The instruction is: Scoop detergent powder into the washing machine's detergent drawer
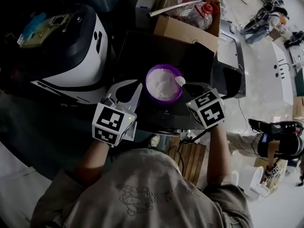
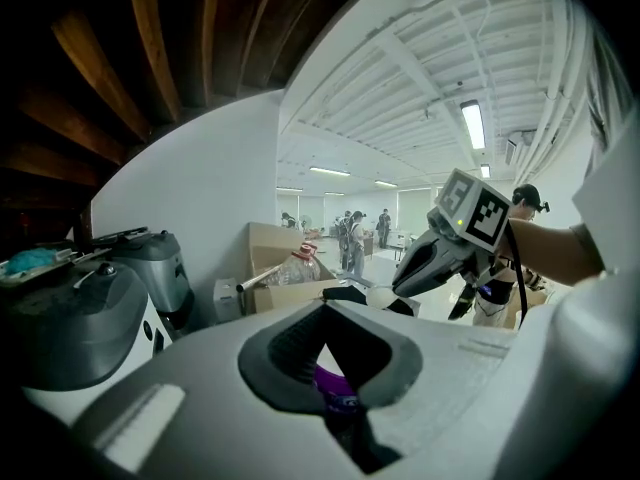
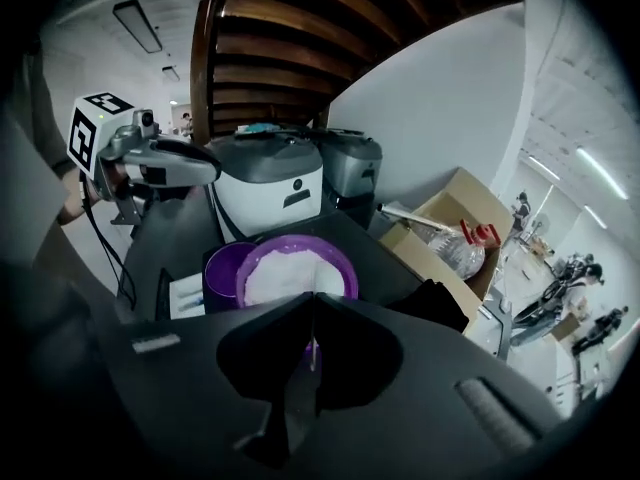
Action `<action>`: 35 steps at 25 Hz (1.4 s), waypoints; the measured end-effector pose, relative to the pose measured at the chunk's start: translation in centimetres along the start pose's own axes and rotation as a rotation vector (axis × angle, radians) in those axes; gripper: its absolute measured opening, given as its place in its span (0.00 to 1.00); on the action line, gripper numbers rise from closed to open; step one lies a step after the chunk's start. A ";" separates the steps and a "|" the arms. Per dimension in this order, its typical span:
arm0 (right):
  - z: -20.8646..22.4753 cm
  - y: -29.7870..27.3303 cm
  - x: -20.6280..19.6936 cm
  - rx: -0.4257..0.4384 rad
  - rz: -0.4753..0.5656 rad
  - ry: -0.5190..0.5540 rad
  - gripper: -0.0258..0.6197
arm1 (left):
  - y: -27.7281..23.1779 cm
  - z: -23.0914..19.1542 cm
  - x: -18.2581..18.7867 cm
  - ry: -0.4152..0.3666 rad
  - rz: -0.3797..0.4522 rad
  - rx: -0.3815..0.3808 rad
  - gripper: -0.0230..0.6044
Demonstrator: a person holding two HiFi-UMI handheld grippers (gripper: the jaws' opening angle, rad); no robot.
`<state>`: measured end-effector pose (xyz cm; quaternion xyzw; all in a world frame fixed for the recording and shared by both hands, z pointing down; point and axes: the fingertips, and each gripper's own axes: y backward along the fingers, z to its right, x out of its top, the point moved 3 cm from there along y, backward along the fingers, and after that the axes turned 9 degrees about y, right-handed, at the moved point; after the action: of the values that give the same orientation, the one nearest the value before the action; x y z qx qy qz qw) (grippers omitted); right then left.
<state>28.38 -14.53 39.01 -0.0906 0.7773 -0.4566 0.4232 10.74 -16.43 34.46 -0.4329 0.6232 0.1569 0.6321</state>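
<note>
A purple bowl heaped with white powder stands on a black top. My black right gripper is shut on a white spoon, whose round scoop hangs over the bowl's right rim. Just left of the bowl is my white left gripper. Its tips meet and nothing shows in its grip; purple shows through the slit below. In the right gripper view it hangs above the table at upper left. No detergent drawer is in view.
A white-and-black appliance stands left of the black top. A cardboard box with a plastic bottle sits behind it. A smaller purple cup stands beside the bowl. A wooden stool is below the front edge.
</note>
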 end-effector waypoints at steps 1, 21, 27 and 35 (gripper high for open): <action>0.1 -0.4 -0.1 0.006 -0.028 0.015 0.09 | -0.2 0.0 -0.2 0.002 -0.003 -0.004 0.04; 0.3 -6.2 -1.7 0.131 -0.422 0.173 0.09 | -1.0 -1.8 -3.8 0.040 -0.057 -0.040 0.04; 0.4 -6.6 -1.7 0.155 -0.491 0.186 0.09 | -0.9 -2.3 -4.2 0.046 -0.064 -0.043 0.04; -0.8 -6.6 -2.4 0.241 -0.539 0.175 0.09 | -0.7 -2.7 -4.6 0.051 -0.069 -0.045 0.04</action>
<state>27.64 -16.49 45.73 -0.2032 0.6990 -0.6473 0.2261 8.68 -17.28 39.37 -0.4720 0.6200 0.1377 0.6114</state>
